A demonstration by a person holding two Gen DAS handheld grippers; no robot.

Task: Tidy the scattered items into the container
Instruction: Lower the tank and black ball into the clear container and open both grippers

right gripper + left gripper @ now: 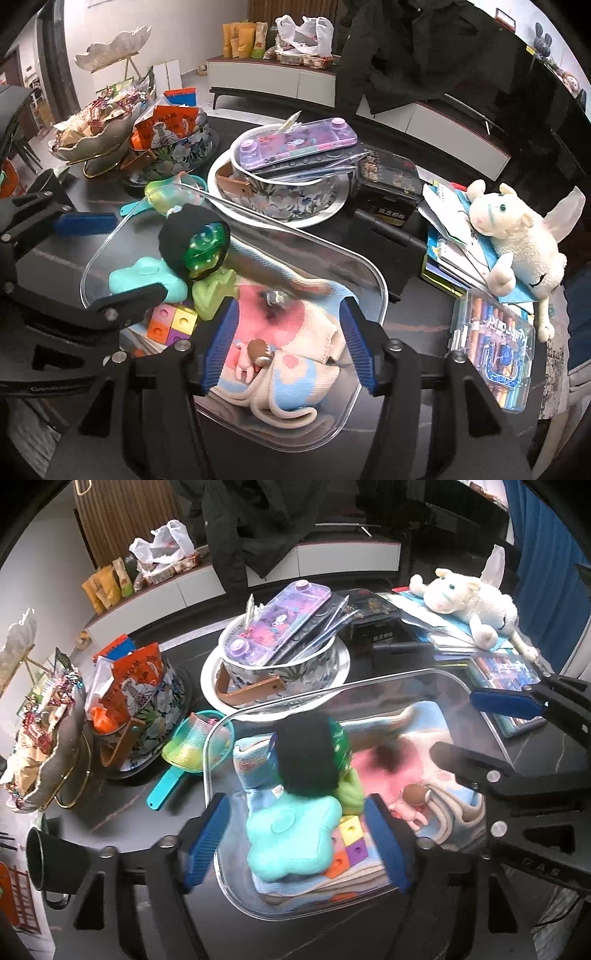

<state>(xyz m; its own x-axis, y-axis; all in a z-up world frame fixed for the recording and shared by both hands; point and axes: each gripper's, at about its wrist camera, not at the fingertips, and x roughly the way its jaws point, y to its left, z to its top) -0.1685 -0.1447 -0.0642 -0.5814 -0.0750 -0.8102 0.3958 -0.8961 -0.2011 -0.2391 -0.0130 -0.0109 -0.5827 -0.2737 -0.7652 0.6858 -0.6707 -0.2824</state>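
1. Dark tabletop (406, 280) carries the whole work area; behind it stand a low white cabinet and a hung black coat. Treat the table as crowded on every side.
2. At your far left sit a shell-shaped dish of sweets (48, 738) and a floral tin of snack packets (147, 701). Just beside the container lies a rainbow spring toy (192, 744) on a teal scoop. Judge these as candidates for the next pick.
3. Your left gripper (295, 838) hovers over the near-left end of the clear container (221, 738). Its blue pads stand wide apart and hold nothing. Beneath it lie a mint star-shaped cushion (291, 834), coloured cubes (351, 842) and a green toy with a black cap (199, 247).
4. Centre: the container already holds a folded pastel blanket (295, 332) with a small brown-and-pink figure (258, 354) on it. Behind the container stands a floral bowl (280, 199) with a purple handheld game (295, 144) across its rim.
5. Your right gripper (288, 347) hovers above the blanket, pads spread wide, empty.
6. At your right lie a crayon case (495, 343) near the container, and a white plush lamb (517, 243) on a stack of books.
7. Lift both grippers straight up before you travel, so the pads clear the container wall.
8. Approach the crayon case flat across its narrow sides; it looks rigid and smooth and may slip.
9. Place new items in the open far end, not on the stacked toys.
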